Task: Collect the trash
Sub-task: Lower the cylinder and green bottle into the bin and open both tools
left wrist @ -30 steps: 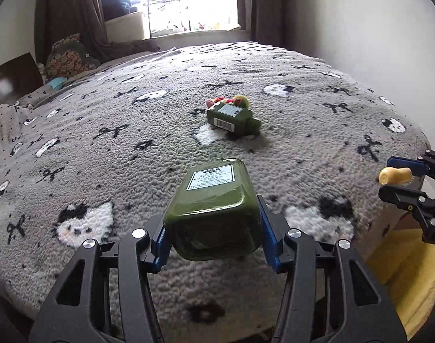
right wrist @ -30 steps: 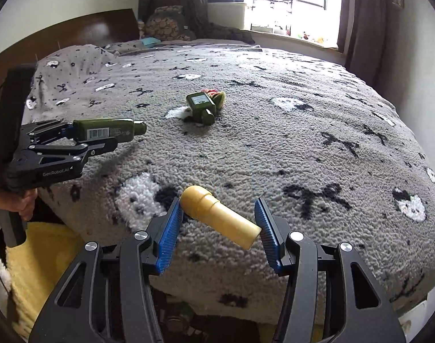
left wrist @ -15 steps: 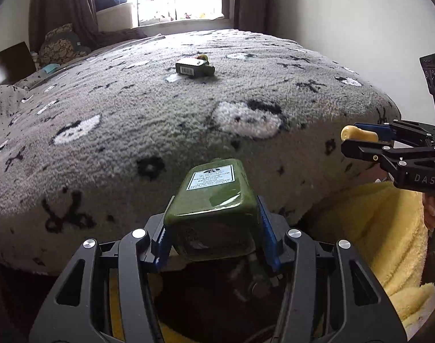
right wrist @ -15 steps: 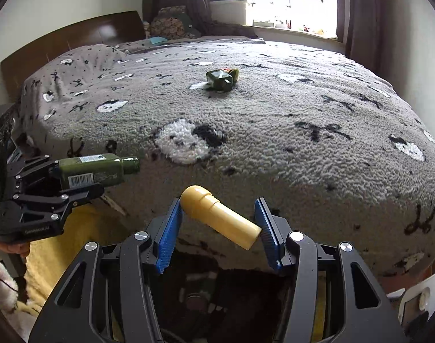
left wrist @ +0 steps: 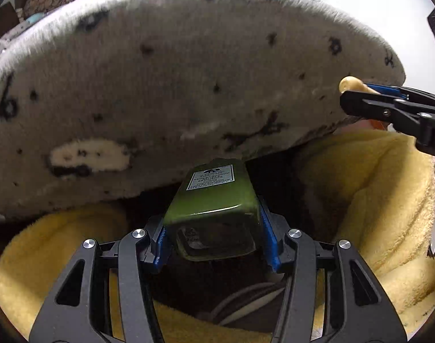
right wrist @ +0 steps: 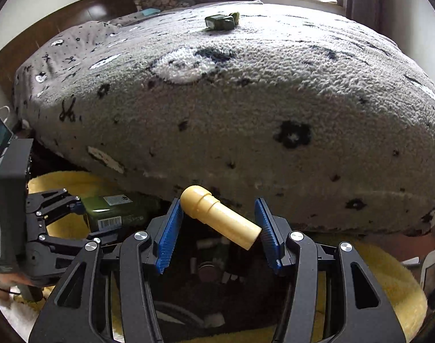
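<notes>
My left gripper [left wrist: 213,237] is shut on a green bottle [left wrist: 214,200] with a white label and holds it over the dark opening of a yellow fluffy basket [left wrist: 389,200] beside the bed. My right gripper [right wrist: 219,228] is shut on a yellow tube [right wrist: 220,217], held slantwise over the same basket [right wrist: 374,271]. The left gripper with its bottle [right wrist: 114,214] shows at the left of the right wrist view. The right gripper [left wrist: 360,97] shows at the right of the left wrist view. Another green bottle [right wrist: 219,22] lies far off on the bed.
The bed's grey fleece blanket [right wrist: 246,100] with black and white patterns bulges just ahead of both grippers. Several items lie dark inside the basket [right wrist: 209,263]. A wooden headboard [right wrist: 60,28] and a window are at the back. A white wall is on the right.
Both grippers have moved down and back from over the bed to below its edge, over the yellow basket. Each still holds its item.
</notes>
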The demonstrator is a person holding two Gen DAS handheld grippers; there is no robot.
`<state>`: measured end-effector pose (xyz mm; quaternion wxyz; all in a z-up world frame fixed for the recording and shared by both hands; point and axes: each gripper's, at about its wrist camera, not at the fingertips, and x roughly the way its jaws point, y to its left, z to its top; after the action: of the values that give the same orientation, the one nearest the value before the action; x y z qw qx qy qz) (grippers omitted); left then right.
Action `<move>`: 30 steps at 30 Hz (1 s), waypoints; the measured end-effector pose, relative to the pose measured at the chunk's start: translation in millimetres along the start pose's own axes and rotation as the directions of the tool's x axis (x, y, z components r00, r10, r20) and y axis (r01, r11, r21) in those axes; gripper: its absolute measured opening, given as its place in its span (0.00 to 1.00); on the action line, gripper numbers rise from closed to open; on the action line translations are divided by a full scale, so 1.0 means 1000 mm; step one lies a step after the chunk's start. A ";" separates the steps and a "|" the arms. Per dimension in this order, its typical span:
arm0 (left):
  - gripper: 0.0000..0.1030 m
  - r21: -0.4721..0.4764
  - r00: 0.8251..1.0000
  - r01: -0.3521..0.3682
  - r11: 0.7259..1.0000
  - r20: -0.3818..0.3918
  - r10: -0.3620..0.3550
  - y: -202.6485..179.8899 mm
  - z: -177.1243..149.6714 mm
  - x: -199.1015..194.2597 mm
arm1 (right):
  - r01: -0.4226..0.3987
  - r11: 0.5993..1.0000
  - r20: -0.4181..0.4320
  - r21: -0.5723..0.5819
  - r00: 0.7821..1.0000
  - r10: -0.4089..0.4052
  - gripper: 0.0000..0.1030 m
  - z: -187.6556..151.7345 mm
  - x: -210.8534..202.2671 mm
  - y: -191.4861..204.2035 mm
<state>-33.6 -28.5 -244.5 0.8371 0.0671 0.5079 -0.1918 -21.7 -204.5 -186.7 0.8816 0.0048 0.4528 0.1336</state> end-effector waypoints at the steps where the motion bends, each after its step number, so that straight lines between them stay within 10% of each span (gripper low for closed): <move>1: 0.48 -0.004 1.000 -0.003 1.000 -0.012 0.003 0.000 -0.001 0.005 | 0.003 1.000 -0.010 0.001 1.000 -0.003 0.51 -0.002 0.004 0.001; 30: 0.48 -0.053 0.962 0.050 0.997 -0.267 -0.063 0.008 -0.022 0.107 | -0.004 0.992 -0.242 0.129 0.970 0.035 0.51 -0.041 0.092 -0.014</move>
<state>-4.8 -41.7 -349.2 0.7559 0.0587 0.6228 -0.1931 -0.6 -200.4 -286.0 0.8158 0.0491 0.5651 0.1128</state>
